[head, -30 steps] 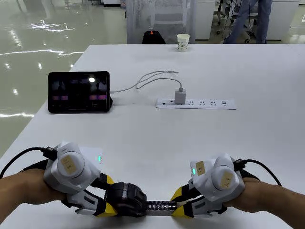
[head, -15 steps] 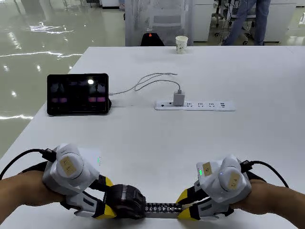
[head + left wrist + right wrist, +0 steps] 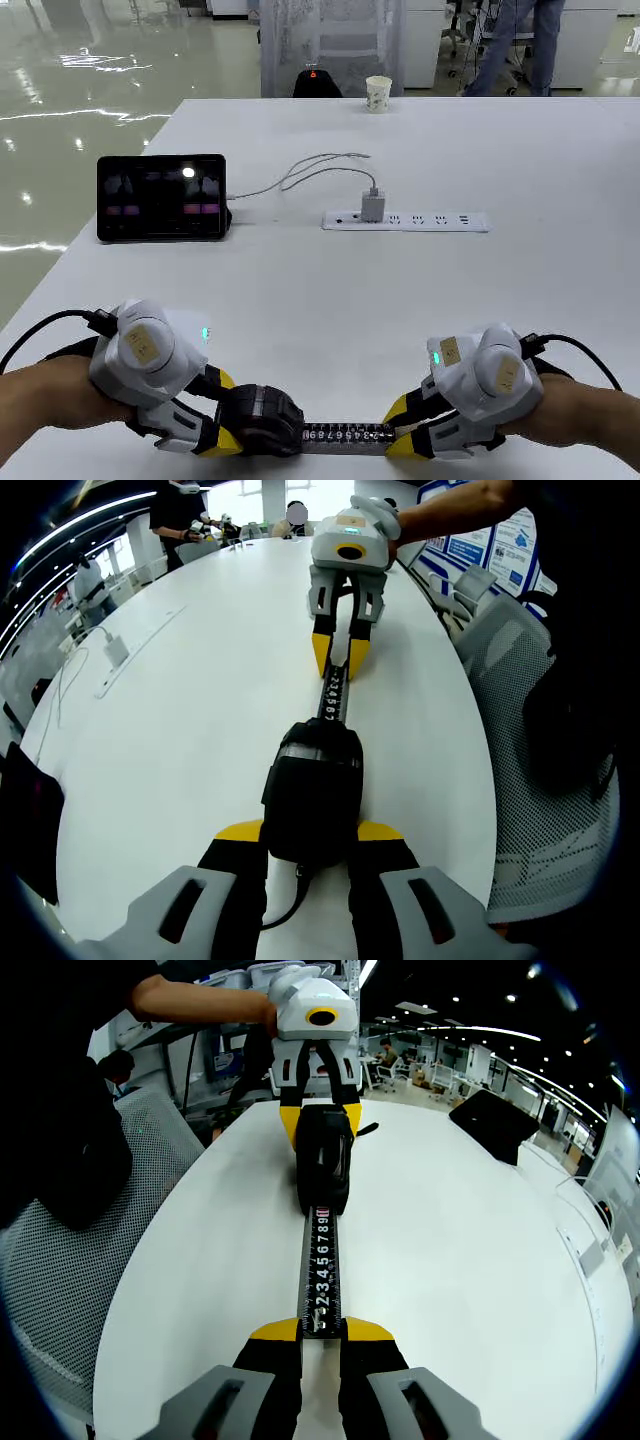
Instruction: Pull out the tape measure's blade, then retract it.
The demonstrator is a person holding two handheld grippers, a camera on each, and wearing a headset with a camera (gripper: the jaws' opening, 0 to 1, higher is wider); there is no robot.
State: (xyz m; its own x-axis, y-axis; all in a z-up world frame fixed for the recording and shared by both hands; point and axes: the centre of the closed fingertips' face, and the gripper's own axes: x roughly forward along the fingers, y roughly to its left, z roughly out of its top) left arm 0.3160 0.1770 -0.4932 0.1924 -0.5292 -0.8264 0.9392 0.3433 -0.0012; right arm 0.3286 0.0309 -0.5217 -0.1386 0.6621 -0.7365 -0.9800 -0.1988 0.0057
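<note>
A black tape measure case point(image 3: 263, 420) sits at the near table edge, gripped by my left gripper point(image 3: 225, 437), shut on it. In the left gripper view the case point(image 3: 312, 792) lies between the yellow-tipped jaws. Its blade point(image 3: 346, 434) runs rightward, numbers showing, to my right gripper point(image 3: 402, 442), which is shut on the blade's end. The right gripper view shows the blade point(image 3: 322, 1270) stretching from the jaws to the case point(image 3: 325, 1160). The right gripper point(image 3: 342, 658) also appears in the left gripper view, pinching the blade point(image 3: 333, 697).
A dark tablet point(image 3: 161, 196) stands at the left of the white table point(image 3: 480, 290). A power strip point(image 3: 405, 220) with a plugged charger and cable lies mid-table. A paper cup point(image 3: 378, 93) sits at the far edge. A person stands beyond.
My right gripper has moved to the right with the blade's end, so more of the blade is drawn out. The left gripper and case have stayed put.
</note>
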